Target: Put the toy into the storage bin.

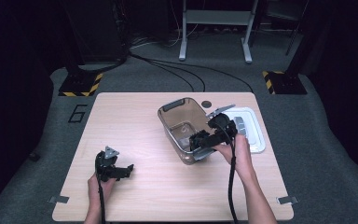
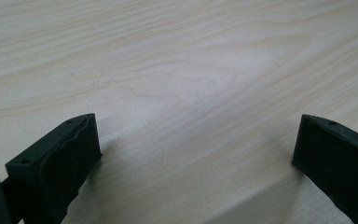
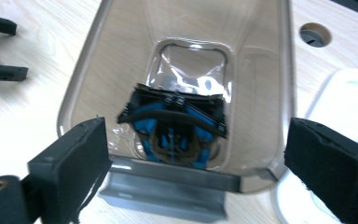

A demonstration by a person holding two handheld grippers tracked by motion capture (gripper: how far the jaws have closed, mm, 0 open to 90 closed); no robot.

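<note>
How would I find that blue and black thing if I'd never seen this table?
Look for the clear brownish tub in the middle of the wooden table. At its bottom lies the blue-and-black bundle, the only blue thing there.

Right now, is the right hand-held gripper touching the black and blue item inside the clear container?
Apart. The right gripper view shows the right hand-held gripper with jaws spread wide, the black and blue item lying in the container beyond them.
</note>
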